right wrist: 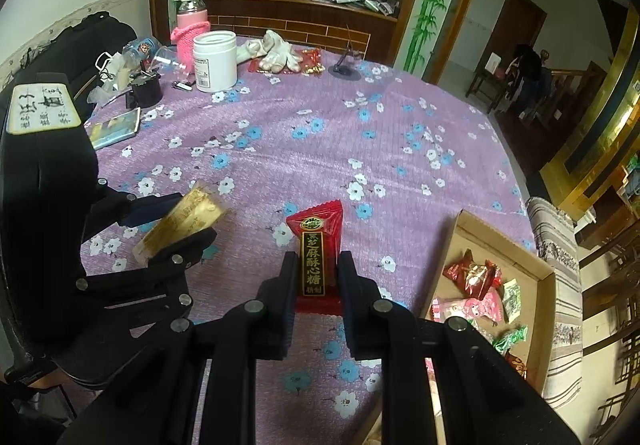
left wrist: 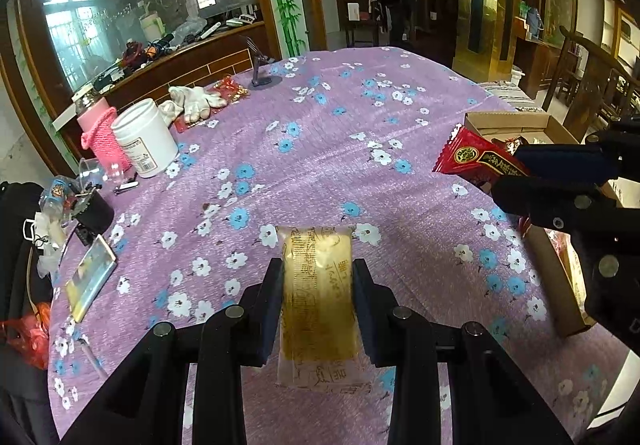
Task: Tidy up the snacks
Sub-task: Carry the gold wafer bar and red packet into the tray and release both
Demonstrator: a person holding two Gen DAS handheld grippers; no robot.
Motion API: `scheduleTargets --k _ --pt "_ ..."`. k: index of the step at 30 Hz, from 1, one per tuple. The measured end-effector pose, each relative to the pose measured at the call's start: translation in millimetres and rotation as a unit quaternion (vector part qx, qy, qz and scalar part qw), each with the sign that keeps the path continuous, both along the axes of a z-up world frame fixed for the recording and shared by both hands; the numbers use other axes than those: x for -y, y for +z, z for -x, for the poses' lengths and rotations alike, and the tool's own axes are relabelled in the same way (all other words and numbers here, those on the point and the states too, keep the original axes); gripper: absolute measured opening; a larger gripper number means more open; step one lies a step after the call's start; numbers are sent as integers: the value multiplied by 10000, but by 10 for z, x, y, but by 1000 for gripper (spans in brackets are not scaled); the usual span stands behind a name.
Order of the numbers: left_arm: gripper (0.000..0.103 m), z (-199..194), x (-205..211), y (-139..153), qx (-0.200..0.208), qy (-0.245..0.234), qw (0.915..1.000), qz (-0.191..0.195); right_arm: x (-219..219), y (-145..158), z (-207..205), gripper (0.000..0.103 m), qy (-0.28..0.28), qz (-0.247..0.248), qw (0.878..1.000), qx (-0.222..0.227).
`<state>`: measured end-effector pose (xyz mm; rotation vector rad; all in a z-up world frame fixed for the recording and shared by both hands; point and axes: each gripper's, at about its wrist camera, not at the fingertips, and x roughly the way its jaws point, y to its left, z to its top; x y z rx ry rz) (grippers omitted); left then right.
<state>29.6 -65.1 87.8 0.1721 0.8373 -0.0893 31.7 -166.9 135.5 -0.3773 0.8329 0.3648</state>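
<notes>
Your right gripper pinches one red candy packet between its fingers, pads pressed on both long edges; the black-and-gold panel on it reads 芝麻酥心糖 in a vertical column, with a round green-and-gold seal above and two small characters below that are too small to read. Your left gripper clamps one golden translucent snack bar the same way, its fingers closed against the bar's sides; the wrapper carries dark printed columns and line drawings, but you cannot make out the words. Both tools angle downward, with each packet held clear above the purple flowered tabletop, and the two are side by side, the left one showing at the left edge of the right wrist view with a white handwritten label on its body, the script not legible. The cardboard box sits at the tabletop's right edge, just beside your right gripper, holding a handful of wrapped sweets: red, pink, white-green and green ones are visible, though the gripper hides part of the pile, so the count stays uncertain. Across the tabletop stand one white jar with a barcode label, one bottle in a pink knitted sleeve, and a heap of white gloves.
</notes>
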Motion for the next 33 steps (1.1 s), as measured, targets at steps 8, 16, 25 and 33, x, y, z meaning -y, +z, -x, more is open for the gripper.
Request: scheduleTargets --k 8,16,25,33 --pt "35 140 -100 110 141 45 9999 11 -116 142 175 19 81 41 9996 261" --pt "35 273 -216 239 303 105 9995 38 -227 267 339 19 172 52 9987 467" --pt "35 394 -304 373 478 130 9988 16 -332 364 430 19 235 20 9978 616" --pt "35 376 -214 441 537 22 9986 -11 -260 412 435 19 168 -41 9975 691"
